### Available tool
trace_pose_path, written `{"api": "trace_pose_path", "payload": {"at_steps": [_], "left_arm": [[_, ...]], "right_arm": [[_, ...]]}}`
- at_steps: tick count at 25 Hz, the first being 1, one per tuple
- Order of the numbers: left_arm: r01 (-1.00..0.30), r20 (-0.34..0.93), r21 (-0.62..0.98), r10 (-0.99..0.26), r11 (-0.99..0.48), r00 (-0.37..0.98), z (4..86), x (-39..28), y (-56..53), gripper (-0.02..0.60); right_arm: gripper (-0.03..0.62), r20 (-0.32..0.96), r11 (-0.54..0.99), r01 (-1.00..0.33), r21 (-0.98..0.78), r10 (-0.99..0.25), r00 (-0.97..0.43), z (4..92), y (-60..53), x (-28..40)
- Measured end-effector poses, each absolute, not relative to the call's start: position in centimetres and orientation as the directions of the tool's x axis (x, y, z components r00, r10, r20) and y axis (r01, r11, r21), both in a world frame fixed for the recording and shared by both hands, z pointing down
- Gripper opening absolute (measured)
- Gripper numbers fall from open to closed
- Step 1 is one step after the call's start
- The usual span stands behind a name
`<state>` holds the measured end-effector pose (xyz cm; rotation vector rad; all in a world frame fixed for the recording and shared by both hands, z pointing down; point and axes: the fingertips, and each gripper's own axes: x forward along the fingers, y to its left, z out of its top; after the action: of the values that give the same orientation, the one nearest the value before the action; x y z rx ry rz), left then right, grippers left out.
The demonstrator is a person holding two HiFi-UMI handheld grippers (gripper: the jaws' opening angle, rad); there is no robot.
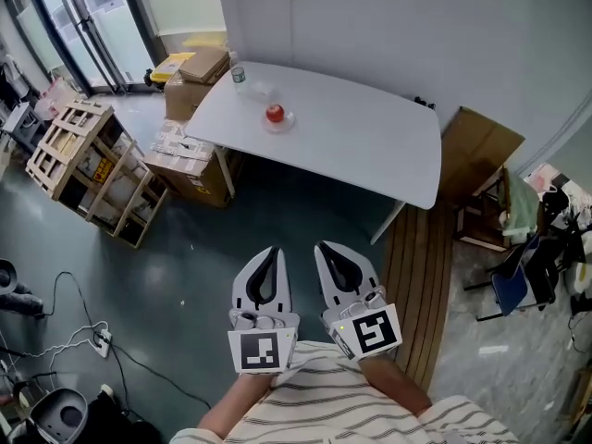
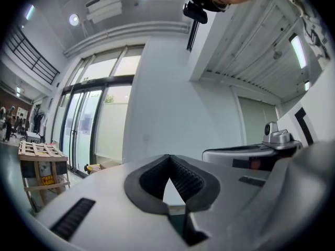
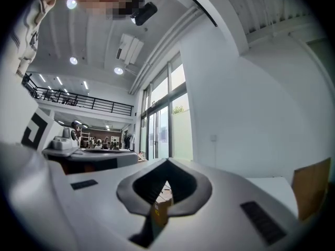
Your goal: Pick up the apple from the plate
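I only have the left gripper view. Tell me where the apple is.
Observer: In the head view the apple sits on a clear plate on the white table, well ahead of the left gripper.
Operator: Report the right gripper's jaws.
Observer: The right gripper is shut, nothing between its jaws.
Operator: Name anything close to the apple.
Observer: A bottle stands near the table's far left corner, apart from the plate.

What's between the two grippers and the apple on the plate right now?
In the head view, only bare dark floor, then bare white table, separates the left gripper and right gripper from the apple on its plate.
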<state>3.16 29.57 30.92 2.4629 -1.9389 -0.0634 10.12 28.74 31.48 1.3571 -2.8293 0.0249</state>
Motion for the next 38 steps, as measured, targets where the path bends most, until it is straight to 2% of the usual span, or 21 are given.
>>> {"api": "trace_pose_path", "payload": {"at_steps": [14, 32, 38], "left_arm": [[-0.958, -0.014, 0.078, -0.961, -0.276, 0.276, 32.2, -5.5, 17.5, 0.005], [-0.972, -0.015, 0.065, -0.974, -0.228, 0.227, 33.9, -8.6, 0.0, 0.004], [-0.972, -0.003, 0.059, -0.974, -0.228, 0.228, 34.3, -7.1, -6.0, 0.003]], "right_arm": [[0.003, 0.075, 0.579, -0.816, 0.011, -0.814, -0.576, 32.8, 16.7, 1.4], [0.003, 0.072, 0.600, -0.800, 0.019, -0.798, -0.598, 34.6, -1.9, -1.4], [0.003, 0.071, 0.610, -0.792, 0.014, -0.791, -0.608, 35.0, -7.6, -0.1]]}}
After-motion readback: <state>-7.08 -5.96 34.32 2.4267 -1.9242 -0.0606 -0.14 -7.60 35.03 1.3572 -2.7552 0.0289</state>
